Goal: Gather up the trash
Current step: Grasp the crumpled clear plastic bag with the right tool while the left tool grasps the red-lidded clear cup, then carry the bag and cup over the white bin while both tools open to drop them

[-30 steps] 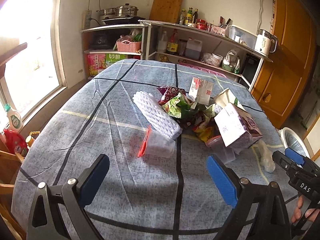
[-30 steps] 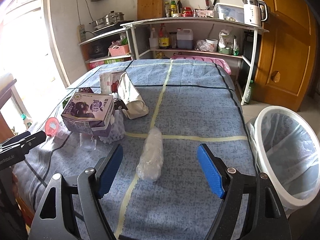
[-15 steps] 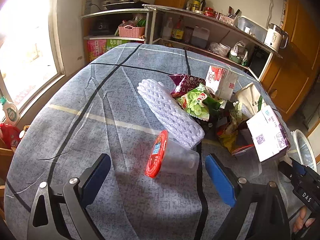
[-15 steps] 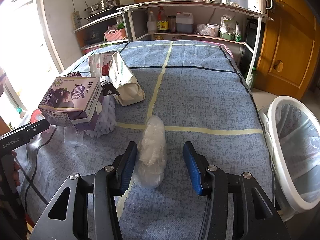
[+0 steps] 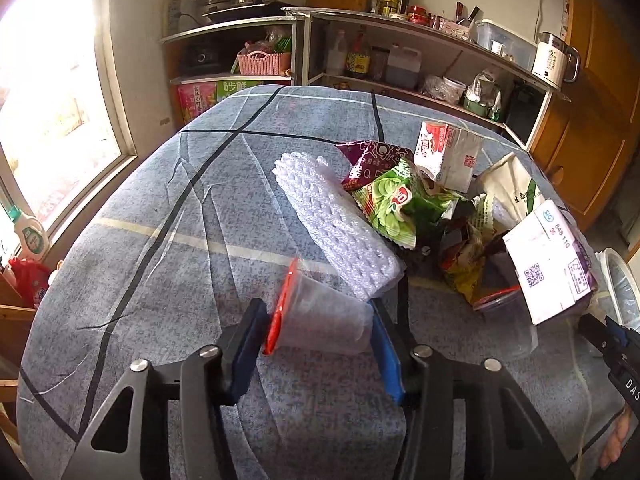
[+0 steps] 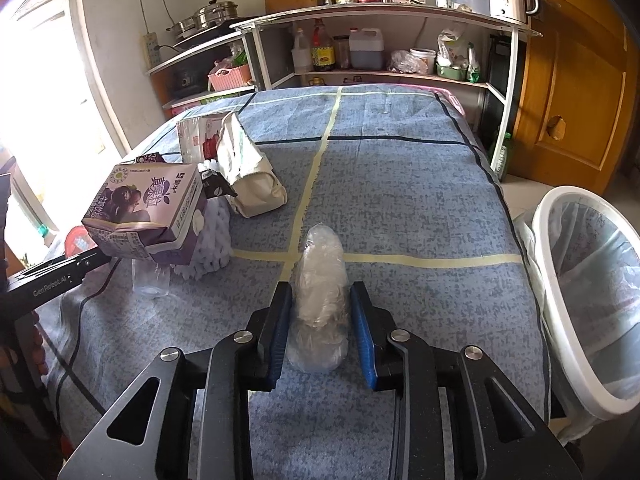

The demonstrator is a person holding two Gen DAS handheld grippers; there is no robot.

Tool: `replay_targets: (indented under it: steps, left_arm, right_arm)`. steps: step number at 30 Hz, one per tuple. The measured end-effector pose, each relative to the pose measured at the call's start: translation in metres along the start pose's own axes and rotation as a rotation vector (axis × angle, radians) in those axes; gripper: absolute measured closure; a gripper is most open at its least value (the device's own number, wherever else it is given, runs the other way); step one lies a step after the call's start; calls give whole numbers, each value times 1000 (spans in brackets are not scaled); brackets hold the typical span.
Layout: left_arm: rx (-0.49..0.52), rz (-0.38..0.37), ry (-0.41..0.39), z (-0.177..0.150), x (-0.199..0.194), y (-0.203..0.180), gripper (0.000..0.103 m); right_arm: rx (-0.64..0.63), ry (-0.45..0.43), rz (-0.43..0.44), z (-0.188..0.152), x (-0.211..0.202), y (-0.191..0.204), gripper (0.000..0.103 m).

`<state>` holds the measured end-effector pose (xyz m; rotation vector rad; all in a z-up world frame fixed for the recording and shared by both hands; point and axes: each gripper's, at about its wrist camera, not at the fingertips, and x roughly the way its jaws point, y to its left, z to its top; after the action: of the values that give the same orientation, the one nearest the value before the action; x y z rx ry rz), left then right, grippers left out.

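- Trash lies on our blue-clothed bench (image 6: 400, 184): a clear lidded cup (image 5: 320, 320) on its side, a crumpled plastic bag (image 6: 322, 280).
- Our left tool (image 5: 318, 344) is closing, pads touching the cup's red lid and base.
- Our right tool (image 6: 320, 336) is closing, pads against the bag.
- Lined bin (image 6: 560, 240) stands beside the bench's right edge.
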<state>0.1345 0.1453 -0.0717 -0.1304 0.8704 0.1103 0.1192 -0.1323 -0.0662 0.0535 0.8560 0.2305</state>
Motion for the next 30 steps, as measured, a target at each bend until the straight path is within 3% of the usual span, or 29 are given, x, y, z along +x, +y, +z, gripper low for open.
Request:
replay_targets:
  steps: [9,16,22,30]
  left_arm:
    - [21,-41,-25,-8,-23,-7,55]
    - [63,-105,-97,-4,-63,-34,55]
    - [119,-172,-166,4,-101,-66,54]
    - [217,-268,-169,9,-109,-127,54]
  right_arm:
    - [20,-24,12,3,-11,-6,72]
    - [35,-70,21,6,-33,-13,72]
    - [48,-118,6,11,-57,-27,72]
    - [90,-151,-32,11,-84,-63,72]
